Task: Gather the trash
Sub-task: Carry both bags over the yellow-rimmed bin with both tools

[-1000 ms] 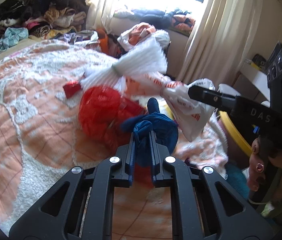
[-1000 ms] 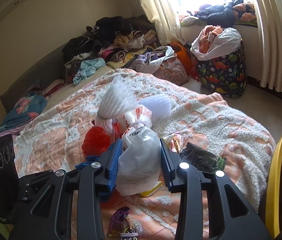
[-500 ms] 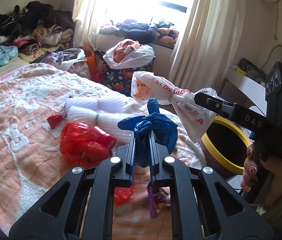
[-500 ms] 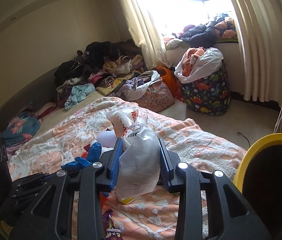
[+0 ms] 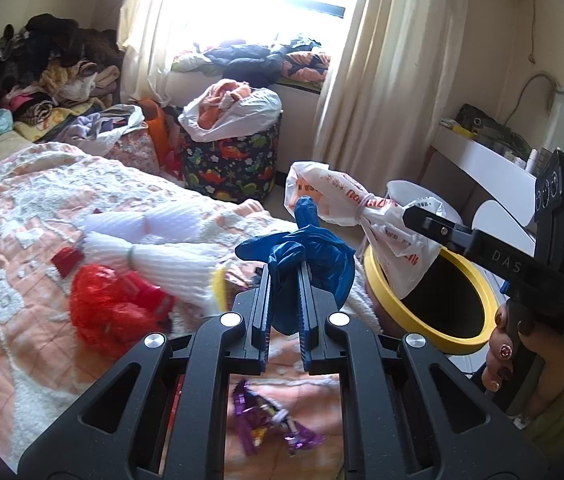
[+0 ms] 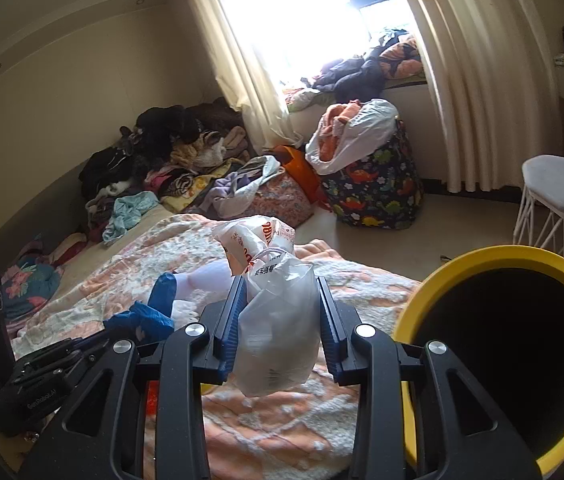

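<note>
My left gripper (image 5: 285, 270) is shut on a crumpled blue glove (image 5: 313, 256), held above the bed's near edge. My right gripper (image 6: 280, 286) is shut on a tied white plastic bag (image 6: 278, 328) with red print; the left wrist view shows that bag (image 5: 345, 204) hanging over the rim of the yellow bin (image 5: 461, 344). The bin's (image 6: 493, 256) dark mouth sits just right of the held bag. On the bed lie a red mesh bag (image 5: 110, 312), white foam netting (image 5: 170, 256), a small red wrapper (image 5: 66, 261) and a purple wrapper (image 5: 270, 420).
The bed carries a pink and white blanket (image 5: 14, 232). A dinosaur-print hamper (image 6: 373, 188) stuffed with laundry stands by the curtain. Clothes are piled (image 6: 170, 152) along the far wall and window sill. A white stool (image 6: 557, 200) stands right of the bin, a white desk (image 5: 481, 160) behind it.
Both grippers have swung away from the middle of the bed toward the yellow bin, carrying the blue glove and the white bag. The bin has come fully into view.
</note>
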Demonstrator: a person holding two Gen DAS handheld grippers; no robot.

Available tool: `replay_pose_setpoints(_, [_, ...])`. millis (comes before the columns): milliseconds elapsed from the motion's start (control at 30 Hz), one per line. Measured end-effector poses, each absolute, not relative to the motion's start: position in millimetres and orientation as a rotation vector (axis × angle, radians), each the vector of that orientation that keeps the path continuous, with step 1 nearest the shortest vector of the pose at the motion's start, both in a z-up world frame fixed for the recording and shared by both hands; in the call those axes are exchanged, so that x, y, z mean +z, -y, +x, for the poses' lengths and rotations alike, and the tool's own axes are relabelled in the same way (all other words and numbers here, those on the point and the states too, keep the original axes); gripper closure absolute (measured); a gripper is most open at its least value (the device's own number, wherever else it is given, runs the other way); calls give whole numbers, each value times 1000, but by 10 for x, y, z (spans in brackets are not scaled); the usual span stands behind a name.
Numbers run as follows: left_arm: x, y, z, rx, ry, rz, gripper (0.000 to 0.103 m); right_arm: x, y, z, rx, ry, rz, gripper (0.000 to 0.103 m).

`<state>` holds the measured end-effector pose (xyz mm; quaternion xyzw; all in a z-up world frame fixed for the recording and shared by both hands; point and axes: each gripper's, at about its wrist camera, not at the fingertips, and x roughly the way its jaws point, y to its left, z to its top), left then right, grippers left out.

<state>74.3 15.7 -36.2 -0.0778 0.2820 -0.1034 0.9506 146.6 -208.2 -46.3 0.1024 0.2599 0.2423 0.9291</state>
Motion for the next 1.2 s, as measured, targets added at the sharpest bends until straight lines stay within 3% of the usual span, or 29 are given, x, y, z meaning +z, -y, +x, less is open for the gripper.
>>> replay_pose_setpoints(1200, [-430, 942, 1072, -381, -620, -58, 96, -739, 3449, 1519, 187, -528, 354, 70])
